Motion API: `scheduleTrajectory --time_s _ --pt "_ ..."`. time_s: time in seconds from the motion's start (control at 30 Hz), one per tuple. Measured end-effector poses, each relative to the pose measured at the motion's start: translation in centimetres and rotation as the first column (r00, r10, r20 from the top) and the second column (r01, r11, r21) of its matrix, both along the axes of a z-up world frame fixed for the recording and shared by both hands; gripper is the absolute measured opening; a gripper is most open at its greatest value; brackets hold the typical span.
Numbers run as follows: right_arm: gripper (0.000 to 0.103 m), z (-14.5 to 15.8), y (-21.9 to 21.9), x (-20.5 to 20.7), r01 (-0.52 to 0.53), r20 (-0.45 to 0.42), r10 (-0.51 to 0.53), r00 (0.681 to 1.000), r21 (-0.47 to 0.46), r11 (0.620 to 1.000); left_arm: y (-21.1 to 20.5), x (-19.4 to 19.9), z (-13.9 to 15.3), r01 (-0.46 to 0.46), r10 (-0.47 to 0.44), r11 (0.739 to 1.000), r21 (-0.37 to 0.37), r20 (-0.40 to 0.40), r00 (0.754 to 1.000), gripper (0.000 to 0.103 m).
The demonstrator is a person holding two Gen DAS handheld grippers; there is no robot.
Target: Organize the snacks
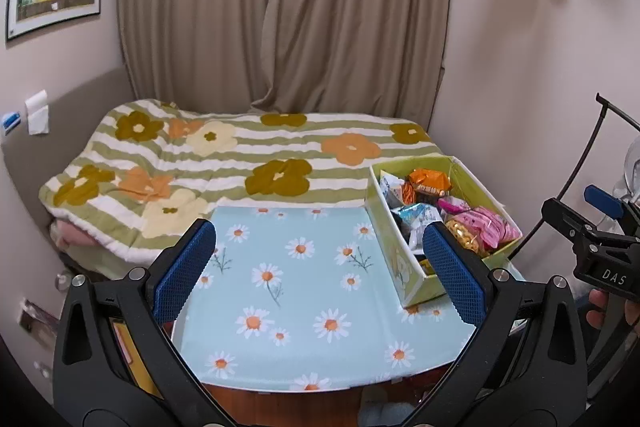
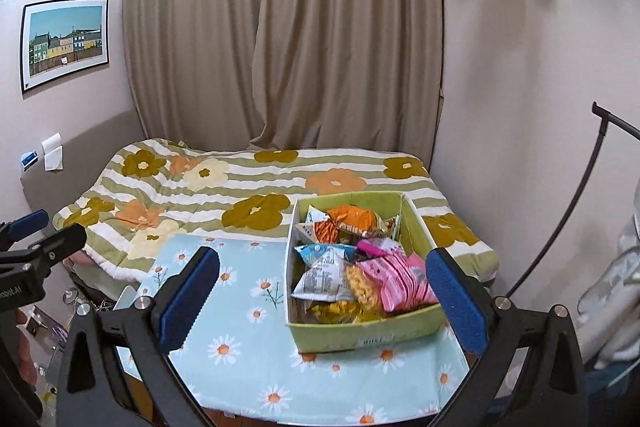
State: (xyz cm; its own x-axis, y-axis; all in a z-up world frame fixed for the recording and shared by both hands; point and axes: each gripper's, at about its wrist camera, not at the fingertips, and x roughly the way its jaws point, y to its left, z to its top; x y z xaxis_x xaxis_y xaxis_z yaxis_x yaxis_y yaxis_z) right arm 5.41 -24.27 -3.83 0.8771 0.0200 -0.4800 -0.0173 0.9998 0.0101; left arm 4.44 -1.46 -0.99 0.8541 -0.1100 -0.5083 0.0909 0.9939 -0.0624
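One green snack box [image 2: 362,333] at the daisy tablecloth's [image 2: 248,351] right edge, bare cloth leftward, left gripper [image 1: 320,263] and right gripper [image 2: 324,301] (both jaws apart, empty), one bed [image 2: 240,187] behind.

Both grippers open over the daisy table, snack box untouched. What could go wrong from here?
1. The green cardboard snack box sits near the right edge of the daisy-print tablecloth; a push might tip it off.
2. Snacks are heaped: grabbing the pink packet may drag neighbours out.
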Motion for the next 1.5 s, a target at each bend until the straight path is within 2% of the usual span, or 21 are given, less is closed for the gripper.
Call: scheduleTrajectory --time_s 0.3,1.5 --pt "0.103 0.5 0.3 -1.5 0.026 0.025 -0.027 0.999 0.011 1.000 0.2 -2.0 -0.2 0.013 -0.013 1.000 0.009 0.016 1.000 0.103" --pt "0.103 0.8 1.1 -1.9 0.031 0.035 -0.031 0.999 0.009 0.999 0.5 -2.1 0.2 -0.005 0.005 1.000 0.015 0.041 0.999 0.103"
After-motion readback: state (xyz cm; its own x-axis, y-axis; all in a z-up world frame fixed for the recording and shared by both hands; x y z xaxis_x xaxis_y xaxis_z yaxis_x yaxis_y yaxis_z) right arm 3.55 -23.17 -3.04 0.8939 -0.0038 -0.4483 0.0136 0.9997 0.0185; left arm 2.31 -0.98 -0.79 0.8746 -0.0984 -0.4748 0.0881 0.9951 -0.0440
